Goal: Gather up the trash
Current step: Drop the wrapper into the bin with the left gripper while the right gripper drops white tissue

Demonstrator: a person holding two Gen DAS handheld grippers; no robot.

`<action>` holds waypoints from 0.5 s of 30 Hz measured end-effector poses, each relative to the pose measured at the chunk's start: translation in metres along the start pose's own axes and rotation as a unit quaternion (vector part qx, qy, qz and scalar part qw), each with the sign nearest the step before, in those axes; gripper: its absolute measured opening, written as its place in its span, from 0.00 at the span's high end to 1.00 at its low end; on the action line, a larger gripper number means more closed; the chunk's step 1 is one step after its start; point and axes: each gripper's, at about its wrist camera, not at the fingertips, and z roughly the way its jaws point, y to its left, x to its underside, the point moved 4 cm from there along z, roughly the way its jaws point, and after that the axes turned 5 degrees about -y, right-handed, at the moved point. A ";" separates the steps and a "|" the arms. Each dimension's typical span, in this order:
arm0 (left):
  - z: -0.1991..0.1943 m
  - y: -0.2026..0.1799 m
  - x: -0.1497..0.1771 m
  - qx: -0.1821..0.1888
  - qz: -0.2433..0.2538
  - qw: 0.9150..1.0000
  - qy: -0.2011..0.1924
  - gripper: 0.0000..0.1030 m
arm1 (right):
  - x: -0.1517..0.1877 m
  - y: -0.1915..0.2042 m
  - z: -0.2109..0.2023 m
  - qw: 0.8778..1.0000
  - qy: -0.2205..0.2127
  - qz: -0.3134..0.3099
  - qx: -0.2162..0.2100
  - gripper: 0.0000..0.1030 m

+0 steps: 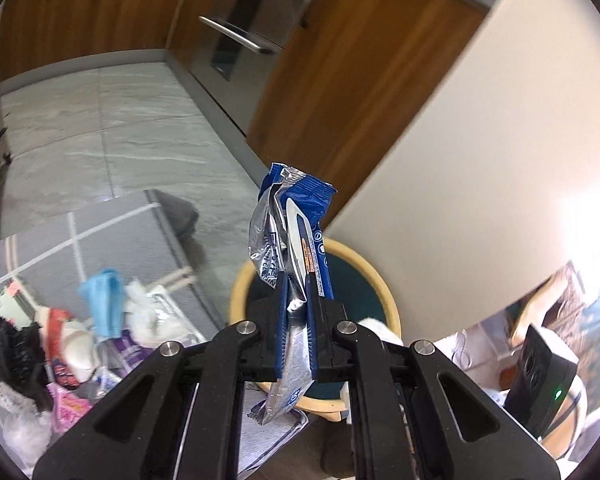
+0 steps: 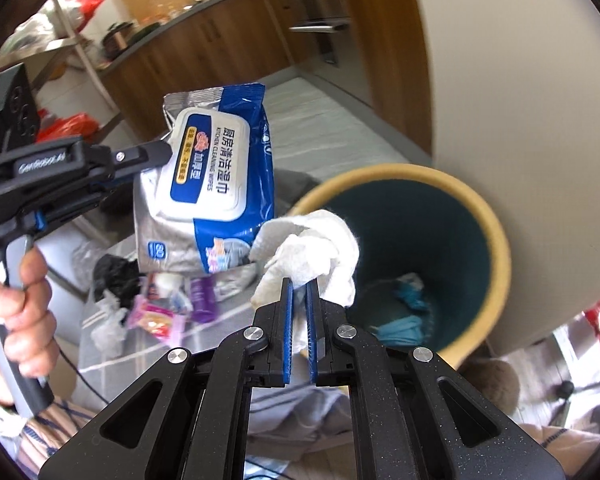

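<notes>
Blue wipes pack (image 1: 296,264) pinched, tissue (image 2: 316,248) pinched

We see a grey marbled tile floor (image 1: 112,128), wooden cabinets (image 1: 80,12) flanking a steel oven (image 1: 244,32), and a cream wall (image 1: 480,160).

A blue-and-silver wipes pack (image 2: 210,196) hangs upright (flattened, lid label showing) beside a crumpled white tissue (image 2: 316,252), both above the round yellow-rimmed bin (image 2: 496,240). More wrappers (image 1: 80,344) lie heaped on the grey mat (image 1: 112,240).
</notes>
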 end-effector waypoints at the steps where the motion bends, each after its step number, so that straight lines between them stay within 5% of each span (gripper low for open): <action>1: 0.006 -0.006 0.003 0.004 0.009 1.000 0.002 0.93 | 0.001 -0.003 0.001 1.000 0.000 0.004 0.005 0.93; 15: 0.069 -0.043 0.035 0.017 0.065 0.997 0.042 0.92 | 0.017 -0.035 0.019 0.997 0.030 0.055 0.046 0.93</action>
